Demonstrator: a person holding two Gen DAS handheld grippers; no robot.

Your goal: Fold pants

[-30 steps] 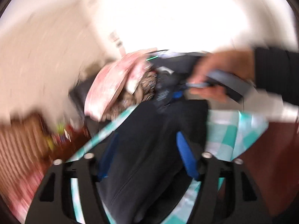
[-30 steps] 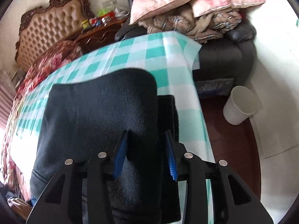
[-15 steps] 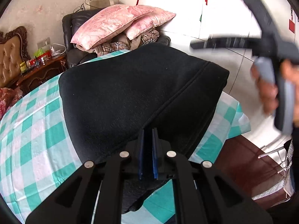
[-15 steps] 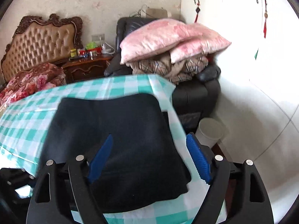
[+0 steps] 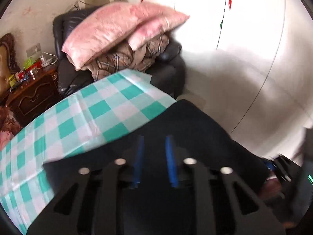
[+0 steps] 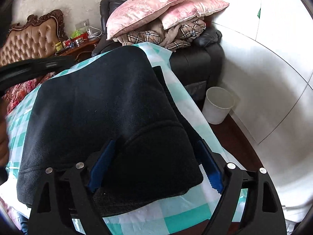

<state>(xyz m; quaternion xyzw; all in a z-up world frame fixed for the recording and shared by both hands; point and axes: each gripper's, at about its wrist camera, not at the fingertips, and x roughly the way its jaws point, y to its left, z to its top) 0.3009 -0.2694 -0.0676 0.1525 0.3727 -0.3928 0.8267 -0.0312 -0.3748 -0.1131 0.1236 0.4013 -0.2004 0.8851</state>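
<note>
Black pants [image 6: 97,101] lie folded on the green-checked tablecloth [image 6: 176,221], near the table's right end. My right gripper [image 6: 155,143] is low over their thick near corner. Its jaws are opening wide, with the folded corner between the blue pads, which do not press on it. In the left wrist view the pants [image 5: 195,121] fill the lower right. My left gripper [image 5: 154,139] hovers over them, its jaws opening to a narrow gap; no cloth shows pinched. The left gripper [image 6: 35,66] appears blurred beyond the pants' far left. The right gripper [image 5: 283,168] shows at the right edge.
A black armchair [image 6: 195,64] piled with pink pillows [image 6: 156,5] and plaid bedding stands just beyond the table's end. A white bin [image 6: 217,105] sits on the floor by the white wall. A cluttered wooden nightstand [image 5: 33,96] and a tufted headboard [image 6: 29,39] lie to the left.
The right jaws, narrow around the cloth a second ago, have spread wide and sunk toward the pants. The left pads, shut half a second ago, have parted slightly as that hand swung sideways.
</note>
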